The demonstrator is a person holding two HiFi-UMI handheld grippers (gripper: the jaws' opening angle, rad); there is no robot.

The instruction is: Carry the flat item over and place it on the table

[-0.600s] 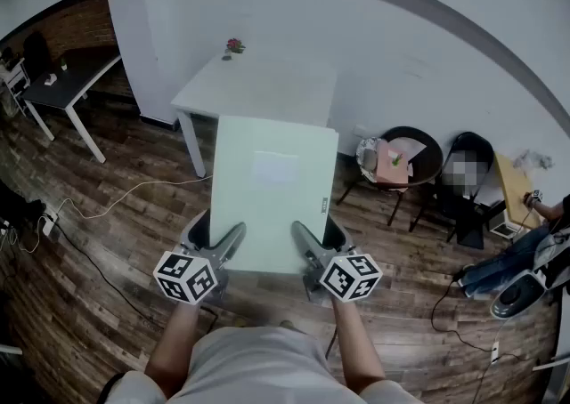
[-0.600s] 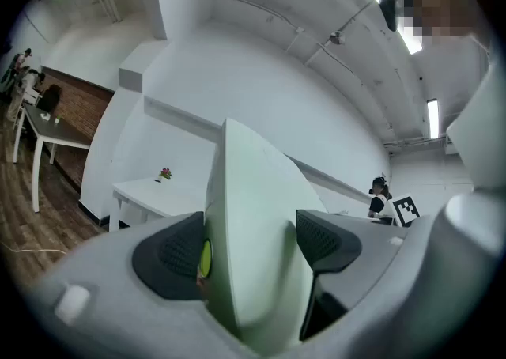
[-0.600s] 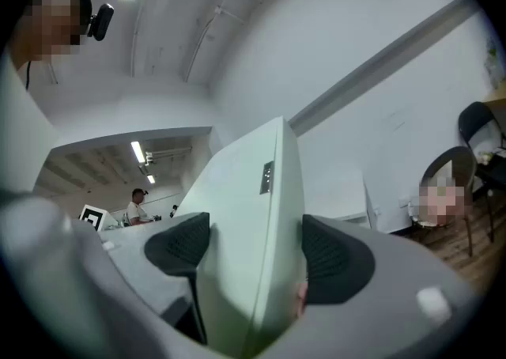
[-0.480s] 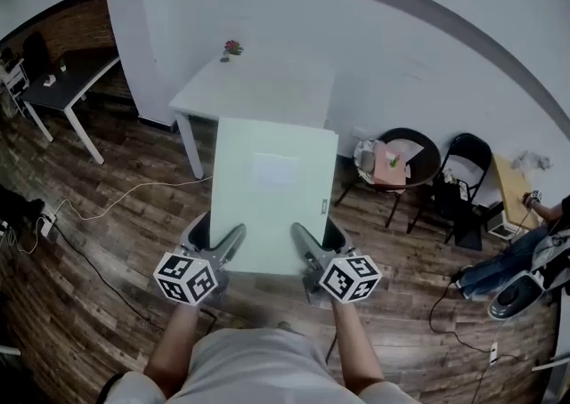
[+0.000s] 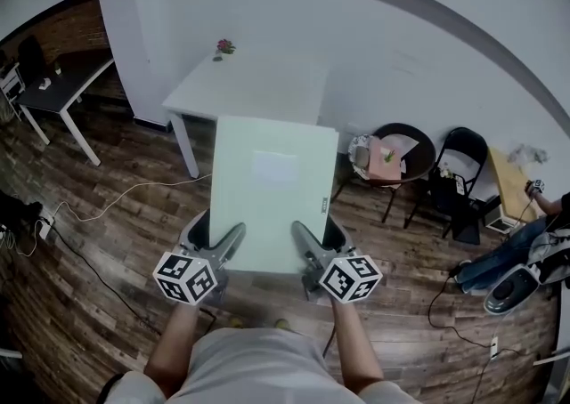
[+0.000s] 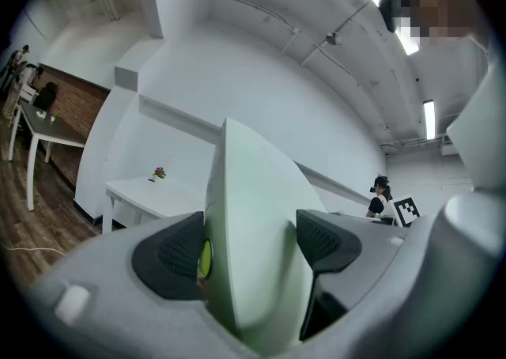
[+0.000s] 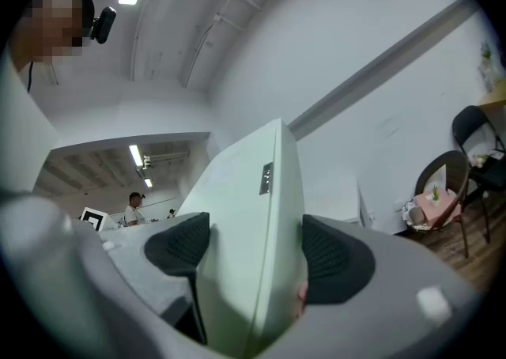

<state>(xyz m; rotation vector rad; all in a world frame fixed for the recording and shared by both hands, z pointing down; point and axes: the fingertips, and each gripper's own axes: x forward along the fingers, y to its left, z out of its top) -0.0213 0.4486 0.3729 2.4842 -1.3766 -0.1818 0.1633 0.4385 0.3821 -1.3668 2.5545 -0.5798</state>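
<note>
The left gripper (image 5: 215, 233) and the right gripper (image 5: 321, 235) are both clamped on the near end of a flat pale green box (image 5: 272, 189), one at each near corner. They hold it out level in front of the person, above the wooden floor (image 5: 107, 215). In the left gripper view the box (image 6: 253, 191) stands edge-on between the two dark ribbed pads (image 6: 178, 253), with the jaws spread wide around its thickness. The right gripper view shows the same: the box (image 7: 253, 191) fills the gap between that gripper's pads (image 7: 332, 258). A small label sits on the narrow side of the box.

A pale rectangular label lies on the top face of the box. Its far edge reaches, in the head view, to the near edge of a white table (image 5: 258, 82) that stands against the white wall. The box is in the air and not on the table. A small pot of red flowers (image 5: 223, 46) stands at the table's far left corner.

To the right, two dark chairs (image 5: 405, 140) stand by the wall. To the far left stands a dark-topped table (image 5: 62, 82). A pale cable (image 5: 134, 190) trails across the floor.
</note>
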